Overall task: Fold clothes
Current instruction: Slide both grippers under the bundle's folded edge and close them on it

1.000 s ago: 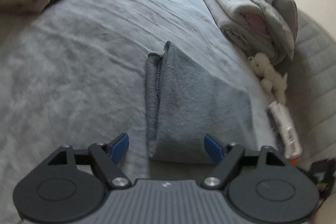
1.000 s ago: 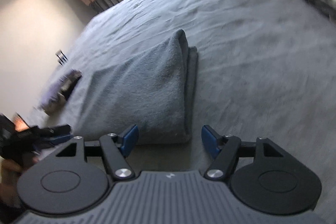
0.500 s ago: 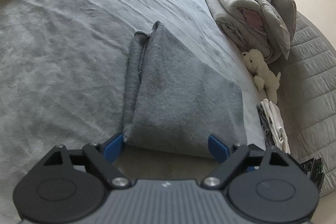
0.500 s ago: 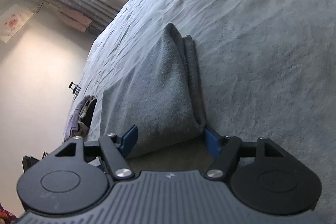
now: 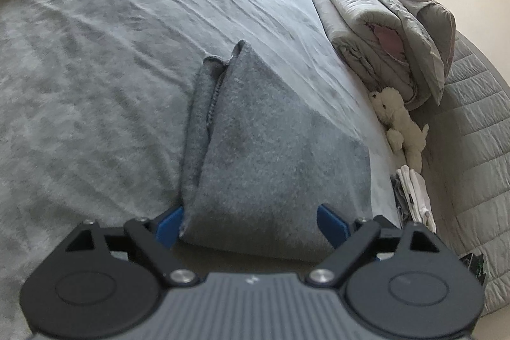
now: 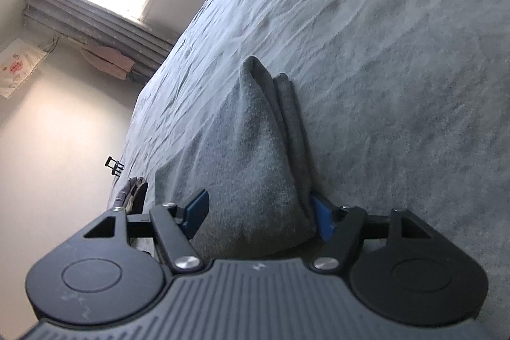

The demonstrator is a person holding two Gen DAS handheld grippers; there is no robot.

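Both grippers, left gripper (image 5: 253, 222) and right gripper (image 6: 259, 214), gape unclenched around near corners of the folded grey cloth (image 5: 271, 148) on the bed (image 5: 95, 69)

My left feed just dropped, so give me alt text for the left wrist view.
The left gripper, jaws open, straddles the near end of a folded grey garment lying on a grey bedspread. A rolled duvet and a white plush toy sit at the right.
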